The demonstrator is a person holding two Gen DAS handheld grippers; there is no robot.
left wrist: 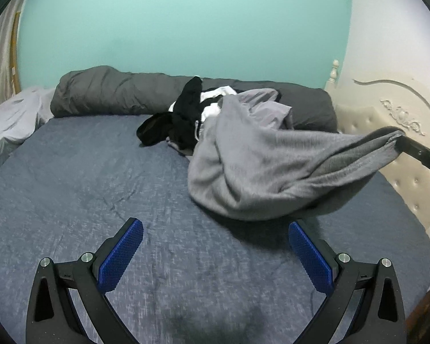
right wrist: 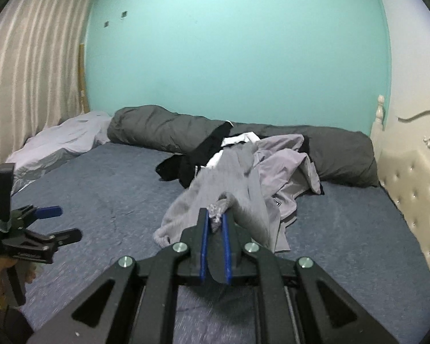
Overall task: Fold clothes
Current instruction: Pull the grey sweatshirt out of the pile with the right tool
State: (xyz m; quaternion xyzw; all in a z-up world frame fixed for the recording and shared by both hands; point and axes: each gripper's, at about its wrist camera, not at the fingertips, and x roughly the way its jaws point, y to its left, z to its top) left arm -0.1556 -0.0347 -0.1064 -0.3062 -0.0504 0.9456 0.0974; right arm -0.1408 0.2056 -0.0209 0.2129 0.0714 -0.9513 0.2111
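Clothes sit heaped on the far right of a blue bed [left wrist: 100, 189], black garments [left wrist: 183, 120] and a white piece behind a grey sweatshirt [left wrist: 243, 169].

Left wrist view: the left gripper [left wrist: 215, 255] hovers over bare sheet, jaws wide and empty. The sweatshirt lies ahead and to the right of them, one end stretched right and lifted off the bed to the right gripper [left wrist: 398, 140]; its long axis runs left to right across the jaws.

Right wrist view: the right gripper [right wrist: 215, 226] has its jaws narrow, pinching a bunched grey edge of the sweatshirt [right wrist: 229, 200], which trails away to the pile. Only here is the pinch itself visible, along with the left gripper [right wrist: 54, 223] from outside, near left and well apart from the cloth. The right hand is plainly nearer; the left likely must reach right and forward for a second hold.
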